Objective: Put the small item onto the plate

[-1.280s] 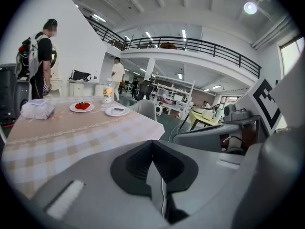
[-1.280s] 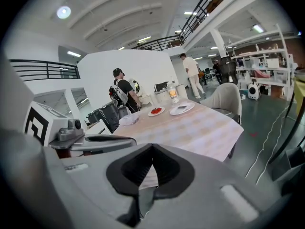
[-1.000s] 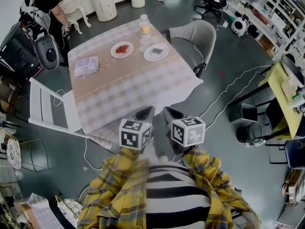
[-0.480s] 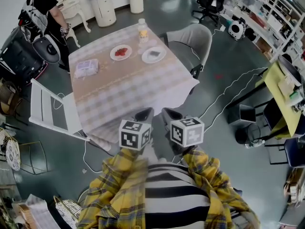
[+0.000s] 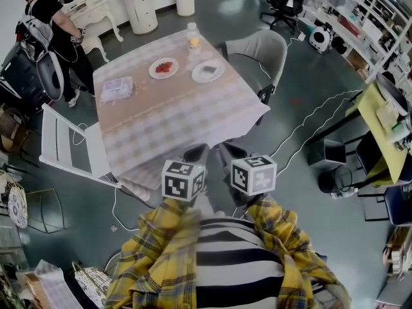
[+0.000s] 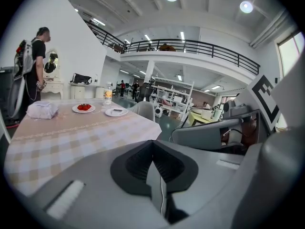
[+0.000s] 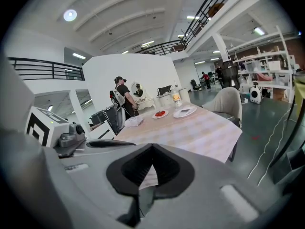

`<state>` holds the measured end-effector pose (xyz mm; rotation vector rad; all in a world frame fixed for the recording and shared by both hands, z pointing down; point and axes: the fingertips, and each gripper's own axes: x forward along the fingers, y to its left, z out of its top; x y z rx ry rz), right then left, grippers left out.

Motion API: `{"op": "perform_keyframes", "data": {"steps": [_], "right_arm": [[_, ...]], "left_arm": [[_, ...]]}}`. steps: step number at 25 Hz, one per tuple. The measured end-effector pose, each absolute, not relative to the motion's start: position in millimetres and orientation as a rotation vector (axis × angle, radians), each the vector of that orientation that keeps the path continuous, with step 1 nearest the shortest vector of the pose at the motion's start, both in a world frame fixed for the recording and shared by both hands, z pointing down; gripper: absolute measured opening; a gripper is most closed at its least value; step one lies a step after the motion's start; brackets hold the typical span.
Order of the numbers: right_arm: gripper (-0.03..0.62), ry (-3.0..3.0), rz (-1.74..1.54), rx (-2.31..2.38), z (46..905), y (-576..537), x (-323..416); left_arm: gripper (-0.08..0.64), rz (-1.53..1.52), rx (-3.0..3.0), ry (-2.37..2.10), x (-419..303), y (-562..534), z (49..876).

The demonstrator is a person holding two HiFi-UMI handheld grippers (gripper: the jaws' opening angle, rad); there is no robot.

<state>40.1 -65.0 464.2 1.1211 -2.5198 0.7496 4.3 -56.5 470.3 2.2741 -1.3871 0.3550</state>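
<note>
Far across the checked table (image 5: 174, 118) stand two white plates. One plate (image 5: 207, 71) has a small dark flat item on it, and the other plate (image 5: 163, 67) holds red fruit. Both also show in the left gripper view, as the plate with the dark item (image 6: 116, 111) and the fruit plate (image 6: 84, 108). My left gripper (image 5: 195, 152) and right gripper (image 5: 232, 151) hang side by side just off the table's near edge, close to my body. Both are shut with nothing in them, as the left gripper (image 6: 153, 149) and the right gripper (image 7: 152, 149) show in their own views.
A bottle (image 5: 193, 38) stands at the table's far edge and a tissue pack (image 5: 116, 89) lies at its left. A grey chair (image 5: 257, 50) is at the right side and a white folding chair (image 5: 67, 148) at the left. A person (image 5: 51, 18) stands at the back left.
The person at the back left has stepped further left. Both grippers stay where they were, shut. The view has shifted slightly.
</note>
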Motion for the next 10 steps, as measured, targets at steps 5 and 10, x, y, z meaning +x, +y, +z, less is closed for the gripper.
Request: {"op": "perform_keyframes", "data": {"steps": [5,10], "right_arm": [[0.001,-2.519,0.750,1.120,463.4,-70.2,38.7],[0.002,-2.513,0.760,1.119,467.3,-74.1,38.8]], "left_arm": [[0.003,0.359,2.266,-1.381,4.2,-59.7,472.3],[0.003,0.363,2.264,-1.379,3.5,-65.6,474.8]]}}
